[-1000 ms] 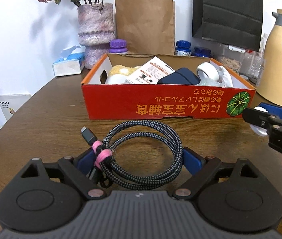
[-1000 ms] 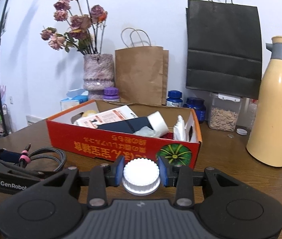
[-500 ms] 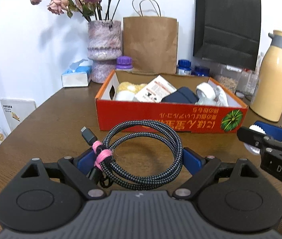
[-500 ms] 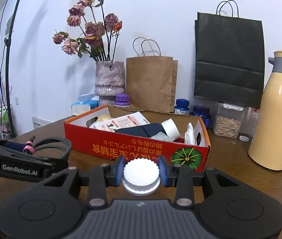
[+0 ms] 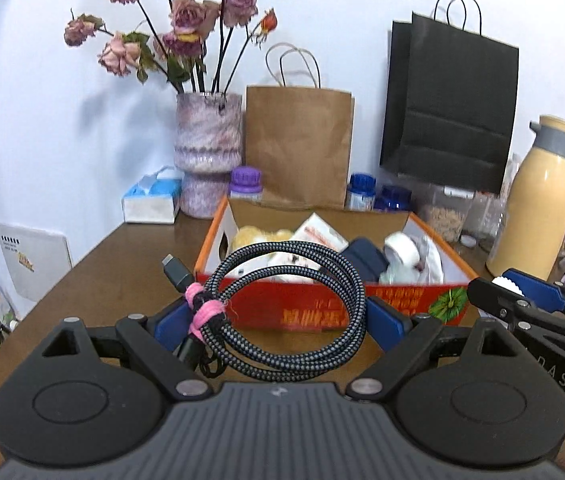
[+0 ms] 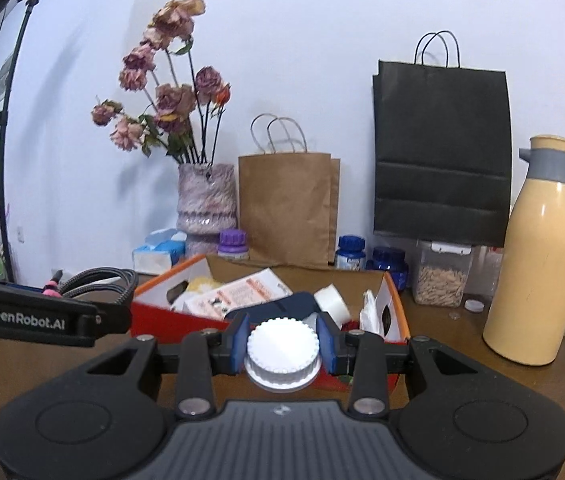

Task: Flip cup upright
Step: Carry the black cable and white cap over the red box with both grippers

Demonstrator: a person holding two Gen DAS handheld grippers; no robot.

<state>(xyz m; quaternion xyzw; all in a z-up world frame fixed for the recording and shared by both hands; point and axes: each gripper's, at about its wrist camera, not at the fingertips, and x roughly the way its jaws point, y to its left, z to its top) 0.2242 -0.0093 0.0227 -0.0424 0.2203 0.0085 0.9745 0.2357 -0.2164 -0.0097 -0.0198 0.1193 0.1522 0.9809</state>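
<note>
Wooden table (image 5: pixel 94 280) — both grippers level, laden

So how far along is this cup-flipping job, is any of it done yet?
Nothing looks done: no cup shows in either view. In hand are other things. The left tool grips a coiled braided cable, and the right tool is closed on a white ribbed cap, both held above the table in front of the red box. Everything is left: freeing the tools, finding the cup and turning it upright.
</note>
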